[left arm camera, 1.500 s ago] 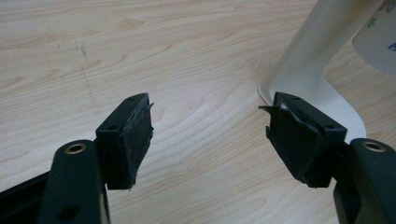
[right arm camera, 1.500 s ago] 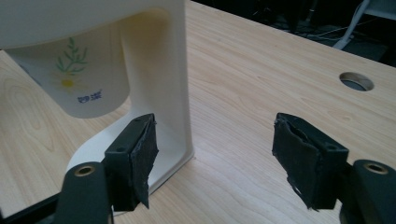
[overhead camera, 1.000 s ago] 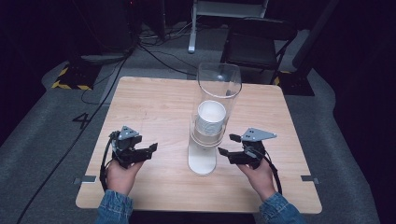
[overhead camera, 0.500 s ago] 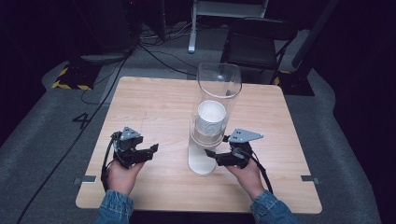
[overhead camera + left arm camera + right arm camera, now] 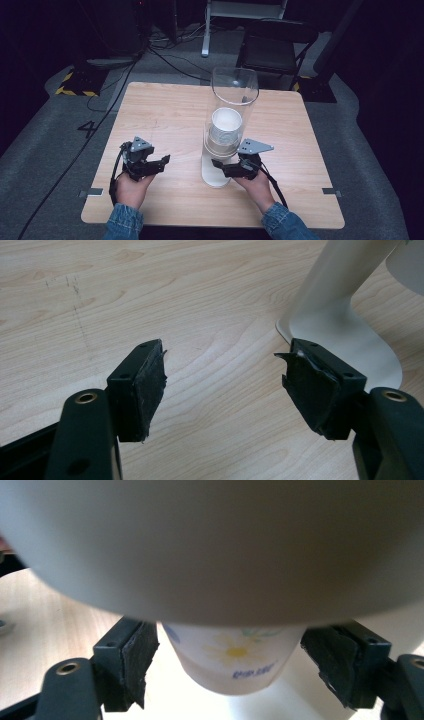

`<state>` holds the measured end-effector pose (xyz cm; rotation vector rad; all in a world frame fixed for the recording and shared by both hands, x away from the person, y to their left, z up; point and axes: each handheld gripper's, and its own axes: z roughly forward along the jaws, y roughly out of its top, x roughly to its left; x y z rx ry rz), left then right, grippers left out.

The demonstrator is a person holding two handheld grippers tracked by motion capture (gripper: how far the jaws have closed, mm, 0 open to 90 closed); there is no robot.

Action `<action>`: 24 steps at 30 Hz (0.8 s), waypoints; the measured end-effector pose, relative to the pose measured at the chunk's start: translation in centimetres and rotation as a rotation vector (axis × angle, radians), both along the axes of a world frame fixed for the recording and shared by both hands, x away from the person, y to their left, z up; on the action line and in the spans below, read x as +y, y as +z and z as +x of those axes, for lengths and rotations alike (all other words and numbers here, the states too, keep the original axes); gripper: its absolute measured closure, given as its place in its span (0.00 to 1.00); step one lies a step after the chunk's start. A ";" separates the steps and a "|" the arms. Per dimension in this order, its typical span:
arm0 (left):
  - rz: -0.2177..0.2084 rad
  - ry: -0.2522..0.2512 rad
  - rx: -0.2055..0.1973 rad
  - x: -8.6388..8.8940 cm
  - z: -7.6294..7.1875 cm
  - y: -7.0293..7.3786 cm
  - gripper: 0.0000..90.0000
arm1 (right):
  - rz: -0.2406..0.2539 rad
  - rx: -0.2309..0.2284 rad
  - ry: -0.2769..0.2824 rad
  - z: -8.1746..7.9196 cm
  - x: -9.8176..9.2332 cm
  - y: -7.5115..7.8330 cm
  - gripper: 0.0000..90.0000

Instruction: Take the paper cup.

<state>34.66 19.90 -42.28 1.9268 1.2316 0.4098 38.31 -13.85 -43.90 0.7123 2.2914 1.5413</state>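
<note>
We see the paper cup point(image 5: 235, 662) hanging at the foot of the clear dispenser tube point(image 5: 234, 100) above its white base point(image 5: 216, 175). Our right gripper point(image 5: 220, 165) has closed in from a second ago; its jaws, just widened, flank the cup untouching. We're likely about to pull it. Our left gripper point(image 5: 162, 162) waits apart, empty.

Left tool point(image 5: 161, 162) jaws apart, empty; right tool point(image 5: 218, 164) jaws opening.

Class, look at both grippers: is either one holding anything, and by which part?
Nothing is held. The right gripper straddles the paper cup's bottom end, pads clear of it; the left gripper is empty.
</note>
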 end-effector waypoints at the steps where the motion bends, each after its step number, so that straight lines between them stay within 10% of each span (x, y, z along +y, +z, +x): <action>1: 0.000 -0.002 0.002 0.0 0.0 0.0 0.36 | 0.000 -0.004 -0.004 0.0 0.1 -0.1 0.27; 24: -0.023 0.008 0.004 0.3 -0.1 -0.1 0.37 | -0.002 -0.085 -0.031 0.0 0.5 -0.3 0.38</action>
